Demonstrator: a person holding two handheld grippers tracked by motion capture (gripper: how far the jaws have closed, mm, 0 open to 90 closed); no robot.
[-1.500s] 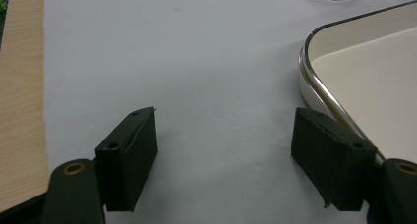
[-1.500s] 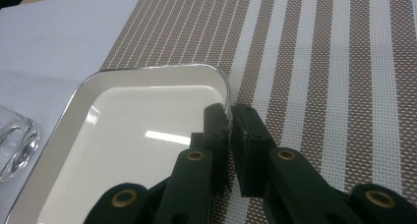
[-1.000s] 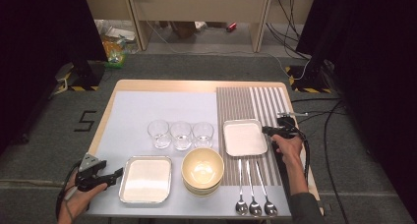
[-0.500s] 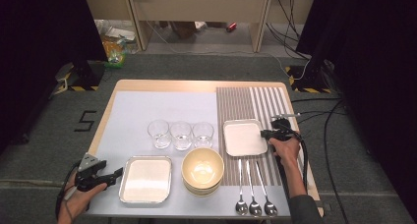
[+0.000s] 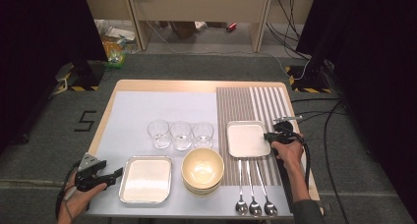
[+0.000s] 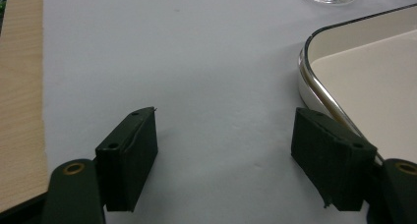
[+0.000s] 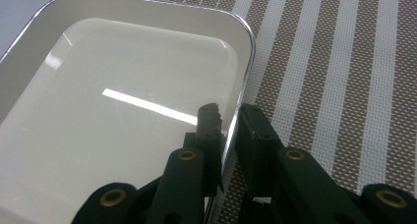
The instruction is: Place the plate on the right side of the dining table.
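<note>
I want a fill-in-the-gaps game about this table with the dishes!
1. The right gripper pinches the rim of the tray on the ___ mat.
2. Between the two trays sits a stack of ___.
3. Behind the bowls stand ___ clear glasses in a row.
4. The left gripper has its fingers ___, with nothing between them.

Missing words: striped; bowls; three; open
</note>
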